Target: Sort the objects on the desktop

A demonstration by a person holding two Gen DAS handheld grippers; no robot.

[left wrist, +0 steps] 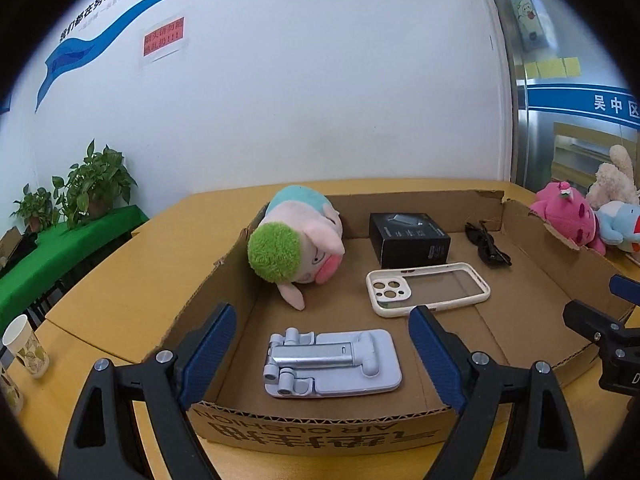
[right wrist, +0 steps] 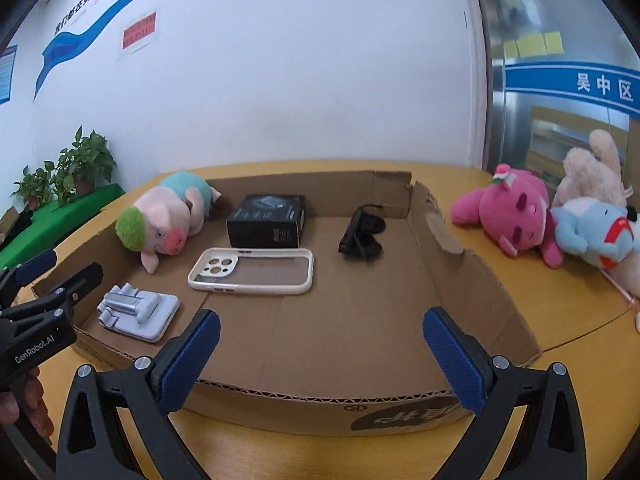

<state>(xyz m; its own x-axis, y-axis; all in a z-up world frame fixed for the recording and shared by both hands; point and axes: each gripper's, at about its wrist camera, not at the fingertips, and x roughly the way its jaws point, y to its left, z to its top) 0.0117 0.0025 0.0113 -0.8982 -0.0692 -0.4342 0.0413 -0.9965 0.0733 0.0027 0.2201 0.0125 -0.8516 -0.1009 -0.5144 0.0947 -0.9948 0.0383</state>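
progress: five items sat in cardboard tray [right wrist: 472,280] | pig plush [right wrist: 160,224] 10 o'clock, phone stand [right wrist: 140,312] 8, phone case [right wrist: 252,270] centre, black box [right wrist: 268,220] 12, sunglasses [right wrist: 360,236] 1 | left: three plush toys [right wrist: 552,220] on bench [right wrist: 560,304], 3 o'clock outside tray | left gripper [left wrist: 322,354], right gripper [right wrist: 320,356]: fingers apart, empty

Paper cup [left wrist: 25,346] cut off at frame's left edge; red wall sign [right wrist: 139,31] txt too blurred to read.

Black hand-held gripper [left wrist: 322,346], blue ribbed pads [left wrist: 208,354], silver screws
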